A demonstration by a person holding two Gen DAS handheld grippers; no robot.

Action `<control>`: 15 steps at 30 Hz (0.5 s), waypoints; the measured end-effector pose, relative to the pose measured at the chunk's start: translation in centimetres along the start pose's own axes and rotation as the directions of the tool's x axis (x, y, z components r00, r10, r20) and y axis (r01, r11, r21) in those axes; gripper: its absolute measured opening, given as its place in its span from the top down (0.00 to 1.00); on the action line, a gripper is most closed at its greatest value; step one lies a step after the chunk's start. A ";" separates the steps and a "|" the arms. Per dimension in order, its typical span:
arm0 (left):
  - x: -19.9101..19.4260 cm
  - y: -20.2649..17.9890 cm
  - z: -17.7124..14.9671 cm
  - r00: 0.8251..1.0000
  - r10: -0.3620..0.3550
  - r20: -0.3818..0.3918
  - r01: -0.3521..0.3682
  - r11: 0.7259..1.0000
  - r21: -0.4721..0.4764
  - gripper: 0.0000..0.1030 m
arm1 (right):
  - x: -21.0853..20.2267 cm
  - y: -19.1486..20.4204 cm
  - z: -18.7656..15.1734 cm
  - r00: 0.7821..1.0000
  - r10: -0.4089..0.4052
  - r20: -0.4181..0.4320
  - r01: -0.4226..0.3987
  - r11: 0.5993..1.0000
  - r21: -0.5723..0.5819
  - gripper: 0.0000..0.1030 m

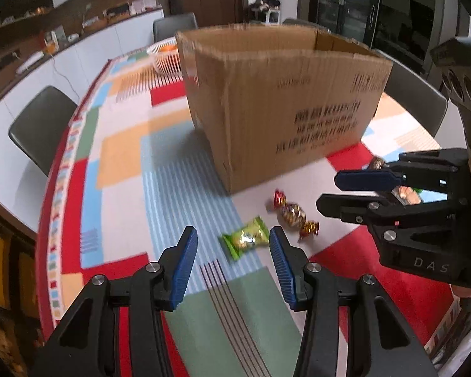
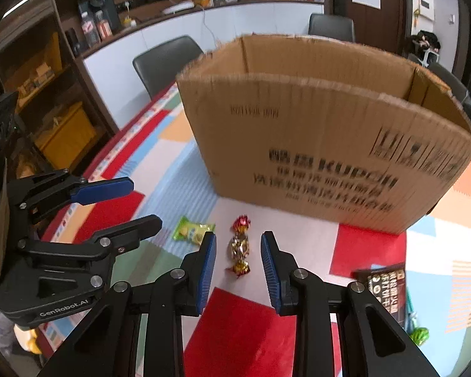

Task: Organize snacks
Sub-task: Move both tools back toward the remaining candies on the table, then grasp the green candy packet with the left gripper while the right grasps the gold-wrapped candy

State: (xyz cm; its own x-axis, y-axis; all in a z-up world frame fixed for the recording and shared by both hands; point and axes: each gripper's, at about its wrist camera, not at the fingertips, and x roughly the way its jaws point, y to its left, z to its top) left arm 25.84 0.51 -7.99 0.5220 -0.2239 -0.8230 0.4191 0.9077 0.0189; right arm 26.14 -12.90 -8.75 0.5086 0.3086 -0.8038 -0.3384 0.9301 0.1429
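An open cardboard box (image 1: 285, 103) stands on the table; it also fills the right wrist view (image 2: 314, 144). A green snack packet (image 1: 246, 238) lies in front of my left gripper (image 1: 232, 248), which is open and empty just short of it. A gold and red wrapped candy (image 1: 293, 214) lies to its right. My right gripper (image 2: 238, 251) is open, its jaws on either side of that candy (image 2: 239, 247), slightly above it. The green packet (image 2: 193, 232) lies to the left of its left finger. Each gripper shows in the other's view, the right one (image 1: 339, 188) and the left one (image 2: 141, 202).
A patterned tablecloth (image 1: 125, 157) covers the table. A white basket (image 1: 165, 56) stands behind the box. A dark snack packet (image 2: 384, 286) and a green item (image 2: 419, 336) lie at right. More wrapped snacks (image 1: 406, 193) lie behind the right gripper. Grey chairs (image 1: 40, 125) ring the table.
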 end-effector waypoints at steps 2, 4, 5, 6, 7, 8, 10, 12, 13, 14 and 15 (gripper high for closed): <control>0.8 0.0 -0.3 1.000 -0.009 -0.021 0.009 1.000 0.000 0.53 | 0.8 0.0 -0.3 1.000 -0.002 -0.021 0.002 1.000 -0.001 0.70; 1.5 0.0 -0.5 0.999 -0.010 -0.041 0.010 1.000 0.004 0.52 | 1.4 -0.1 -0.6 0.999 -0.001 -0.039 0.001 1.000 -0.001 0.70; 1.9 0.0 -0.6 0.999 -0.013 -0.050 0.013 1.000 0.009 0.52 | 1.7 -0.1 -0.7 0.999 -0.003 -0.048 0.003 1.000 -0.003 0.70; 2.3 0.0 -0.7 0.998 -0.016 -0.059 0.016 1.000 0.015 0.51 | 2.0 -0.1 -0.8 0.999 -0.003 -0.054 0.003 1.000 -0.003 0.70; 2.7 0.0 -0.8 0.998 -0.014 -0.065 0.015 1.000 0.018 0.51 | 2.2 0.0 -0.9 0.998 0.000 -0.059 0.000 1.000 -0.004 0.70; 3.0 -0.1 -0.8 0.997 -0.013 -0.074 0.015 1.000 0.021 0.51 | 2.5 0.0 -1.0 0.998 0.003 -0.065 -0.003 1.000 -0.002 0.70; 3.7 -0.1 -0.9 0.996 -0.019 -0.089 0.022 0.999 0.026 0.51 | 3.0 -0.1 -1.0 0.997 0.008 -0.077 -0.008 1.000 0.005 0.70; 4.4 -0.1 -0.9 0.995 -0.018 -0.101 0.021 0.999 0.027 0.51 | 3.6 -0.2 -1.0 0.996 0.013 -0.091 -0.011 1.000 0.014 0.70; 4.6 -0.1 -0.9 0.994 -0.019 -0.103 0.022 0.999 0.027 0.51 | 3.9 -0.3 -0.9 0.995 0.014 -0.095 -0.012 1.000 0.017 0.70; 4.8 -0.1 -0.9 0.994 -0.020 -0.106 0.023 0.999 0.027 0.51 | 4.1 -0.4 -1.0 0.995 0.013 -0.100 -0.011 1.000 0.019 0.70; 5.0 -0.2 -0.8 0.994 -0.020 -0.108 0.023 0.999 0.029 0.51 | 4.4 -0.4 -0.9 0.995 0.013 -0.103 -0.011 1.000 0.021 0.70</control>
State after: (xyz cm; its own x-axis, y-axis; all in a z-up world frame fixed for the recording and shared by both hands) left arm 27.78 -0.47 -12.53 0.4305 -0.2027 -0.8795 0.4524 0.8917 0.0160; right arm 27.77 -12.10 -12.83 0.4197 0.2987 -0.8571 -0.3276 0.9305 0.1638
